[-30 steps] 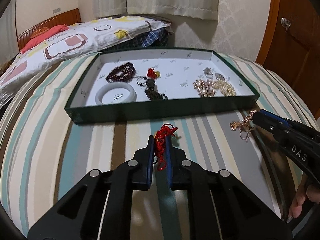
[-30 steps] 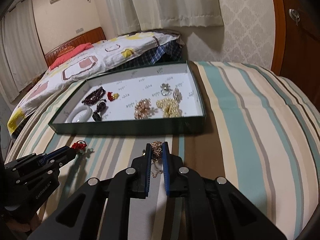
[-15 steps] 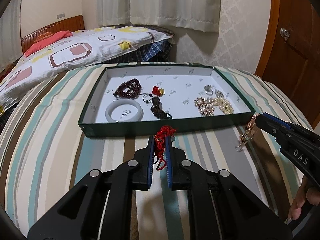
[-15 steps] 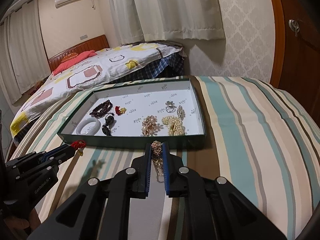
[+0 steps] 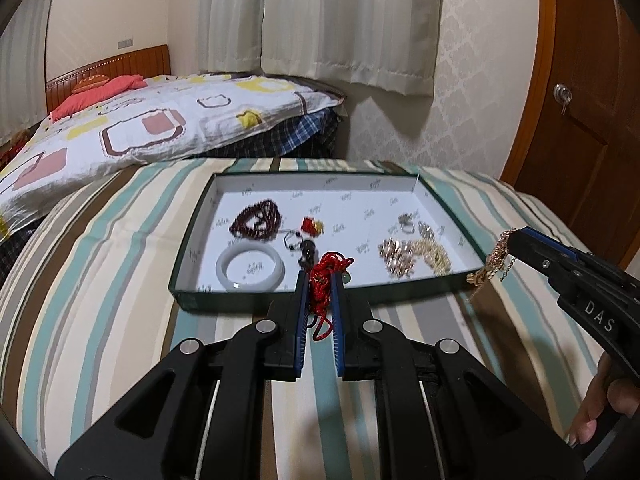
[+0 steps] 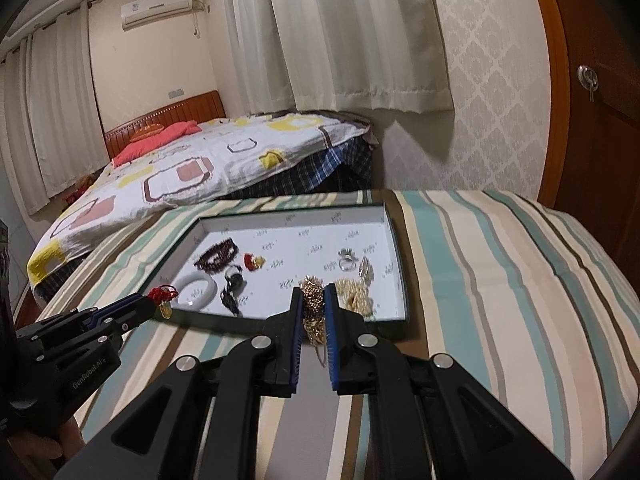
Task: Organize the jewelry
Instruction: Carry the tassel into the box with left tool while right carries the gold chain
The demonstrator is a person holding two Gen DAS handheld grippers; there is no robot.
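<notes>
A red cord piece (image 5: 326,276) and gold chain (image 6: 313,308) hang pinched above the green tray's (image 5: 280,304) near edge.

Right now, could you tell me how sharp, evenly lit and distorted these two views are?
Left wrist view: soft indoor light, no glare; the tray rim bows from fisheye, and the gold chain in the right gripper is slightly blurred. Right wrist view: similar light, dark vignette at the corners, the striped cover curves strongly.

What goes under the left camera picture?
Left claw holding red knotted cord near green jewelry tray.
</notes>
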